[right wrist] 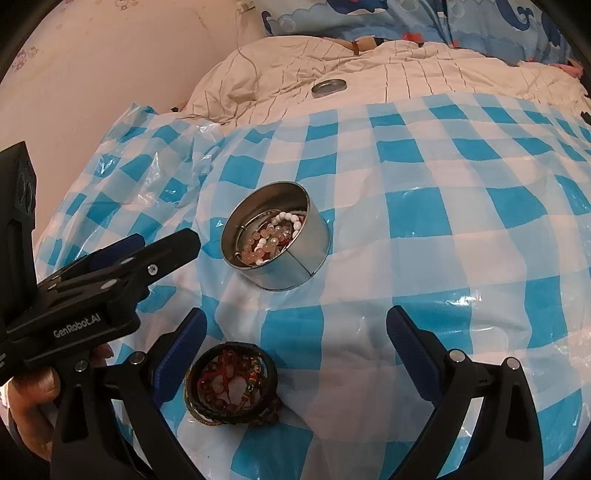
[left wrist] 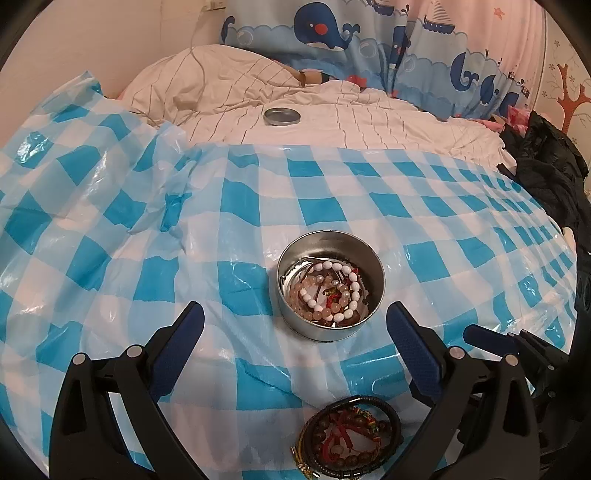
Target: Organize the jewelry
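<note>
A round metal tin (left wrist: 321,330) (right wrist: 295,258) stands on the blue-and-white checked plastic sheet. It holds a white bead bracelet (left wrist: 351,291) and pink and brown bead bracelets. A pile of dark leather, wooden-bead and red-cord bracelets (left wrist: 351,439) (right wrist: 231,382) lies on the sheet nearer to me. My left gripper (left wrist: 295,317) (right wrist: 164,242) is open just short of the tin, above the pile. My right gripper (right wrist: 297,315) is open and empty, with the pile by its left finger.
The tin's lid (left wrist: 281,116) (right wrist: 328,87) lies on the striped cream bedding beyond the sheet. A whale-print curtain (left wrist: 332,33) hangs behind. Dark clothing (left wrist: 550,173) is heaped at the right. A hand (right wrist: 33,398) holds the left gripper.
</note>
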